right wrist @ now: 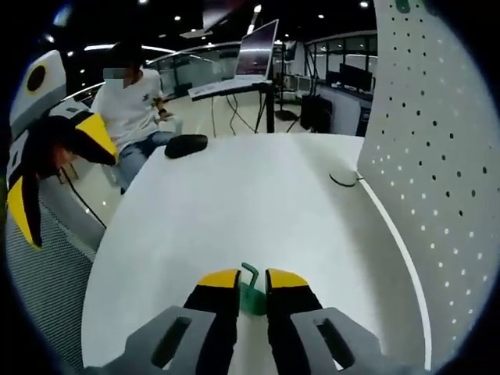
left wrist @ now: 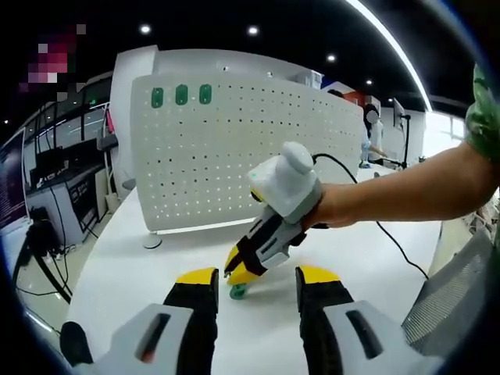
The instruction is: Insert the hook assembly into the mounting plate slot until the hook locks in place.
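A small green hook (right wrist: 251, 292) rests on the white table (right wrist: 234, 195), and my right gripper (right wrist: 252, 280) is shut on it, its yellow-tipped jaws close on either side. In the left gripper view the same hook (left wrist: 239, 291) lies under the right gripper (left wrist: 238, 275), which a hand holds from the right. My left gripper (left wrist: 258, 276) stands open just behind it, with nothing between its jaws. The white perforated mounting plate (left wrist: 234, 156) stands upright on the table and carries three green hooks (left wrist: 181, 95) near its top left. The mounting plate (right wrist: 437, 156) also fills the right side of the right gripper view.
A person (right wrist: 133, 109) sits beyond the table's far edge. A black object (right wrist: 186, 144) lies on the table there, and a laptop on a stand (right wrist: 258, 47) is behind it. A cable (left wrist: 391, 234) trails across the table. Desks with monitors (left wrist: 47, 164) stand to the left.
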{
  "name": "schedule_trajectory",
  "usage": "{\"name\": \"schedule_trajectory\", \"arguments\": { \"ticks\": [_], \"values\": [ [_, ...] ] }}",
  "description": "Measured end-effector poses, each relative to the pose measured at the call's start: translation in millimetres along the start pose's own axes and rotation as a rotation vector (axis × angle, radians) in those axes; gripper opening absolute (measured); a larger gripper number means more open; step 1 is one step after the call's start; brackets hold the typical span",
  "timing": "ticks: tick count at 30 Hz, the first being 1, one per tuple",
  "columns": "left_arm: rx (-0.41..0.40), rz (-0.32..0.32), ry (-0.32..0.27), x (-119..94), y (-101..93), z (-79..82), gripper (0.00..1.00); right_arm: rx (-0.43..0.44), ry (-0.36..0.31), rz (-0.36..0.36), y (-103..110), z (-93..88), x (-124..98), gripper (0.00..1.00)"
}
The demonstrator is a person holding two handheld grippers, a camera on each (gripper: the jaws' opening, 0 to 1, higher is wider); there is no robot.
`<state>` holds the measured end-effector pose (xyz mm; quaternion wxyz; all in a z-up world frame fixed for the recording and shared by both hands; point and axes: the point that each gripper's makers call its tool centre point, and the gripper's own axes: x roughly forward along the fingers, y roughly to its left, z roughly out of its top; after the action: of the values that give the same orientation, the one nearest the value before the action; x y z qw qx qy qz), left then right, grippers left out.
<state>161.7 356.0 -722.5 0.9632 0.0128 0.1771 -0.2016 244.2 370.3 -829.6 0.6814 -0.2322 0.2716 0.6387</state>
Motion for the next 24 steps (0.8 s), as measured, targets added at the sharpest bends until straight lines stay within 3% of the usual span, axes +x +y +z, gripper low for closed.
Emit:
{"name": "schedule_trajectory", "arguments": {
  "ticks": [15, 24],
  "values": [
    [0.002, -0.001, 0.006, 0, -0.7, -1.3, 0.41, 0.017, -0.021, 0.02, 5, 3.7, 0, 0.03],
    [0.005, -0.004, 0.004, 0, -1.5, -0.7, 0.4, 0.093, -0.049, -0.016, 2, 7.1, -10, 0.02]
  ]
}}
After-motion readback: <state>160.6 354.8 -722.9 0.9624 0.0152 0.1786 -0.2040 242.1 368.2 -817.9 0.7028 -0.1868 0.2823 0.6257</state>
